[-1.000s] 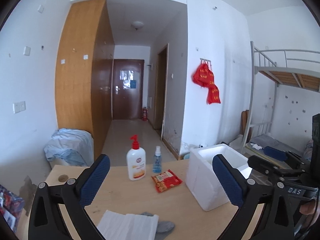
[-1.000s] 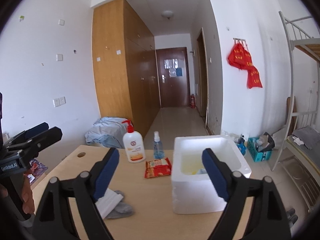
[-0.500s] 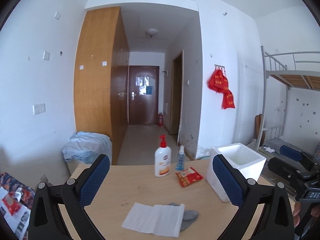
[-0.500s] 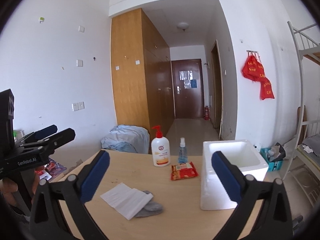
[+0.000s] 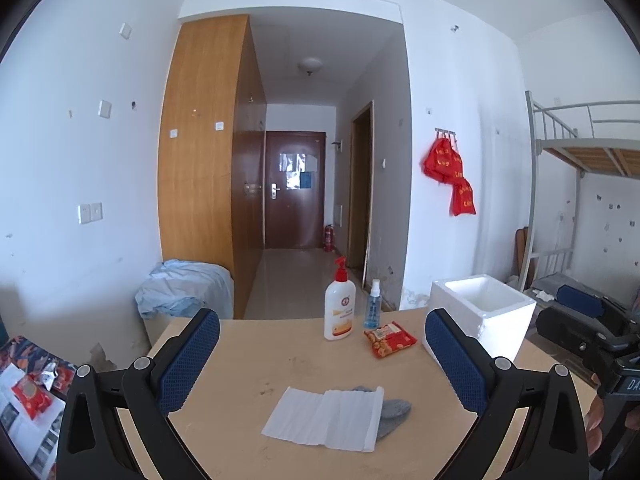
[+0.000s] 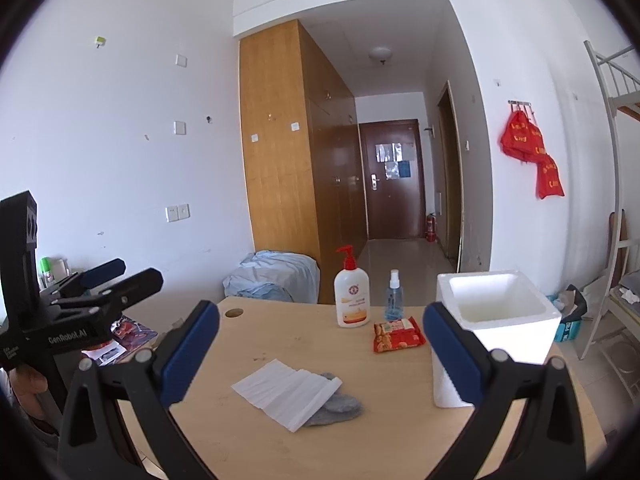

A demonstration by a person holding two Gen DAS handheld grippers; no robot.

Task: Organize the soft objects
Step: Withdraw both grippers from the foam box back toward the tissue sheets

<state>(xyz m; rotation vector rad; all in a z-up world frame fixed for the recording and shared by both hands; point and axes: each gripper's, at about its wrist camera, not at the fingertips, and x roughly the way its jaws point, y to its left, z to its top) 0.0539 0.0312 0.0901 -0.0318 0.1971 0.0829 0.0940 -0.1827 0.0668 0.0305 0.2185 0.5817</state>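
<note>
Hovering wide open and empty, both grippers [image 5: 320, 360] [image 6: 320, 352] faced the white cloth [image 5: 326, 420] overlying a grey sock [image 5: 394, 410] mid-surface; pinching both layers together risked dragging them.

The desk [image 5: 248, 368] has a light wooden top with a round cable hole [image 6: 233, 313] near its far left corner. A white pump bottle [image 5: 339, 304] and a small blue spray bottle [image 5: 372, 309] stand upright side by side at the far edge. A red snack packet [image 5: 390, 339] lies flat just in front of the spray bottle. A white foam box [image 5: 486, 316], open at the top, occupies the far right corner. Mid-desk, a white pleated cloth [image 5: 326, 416] lies flat, partly covering a grey sock [image 5: 394, 410].
</note>
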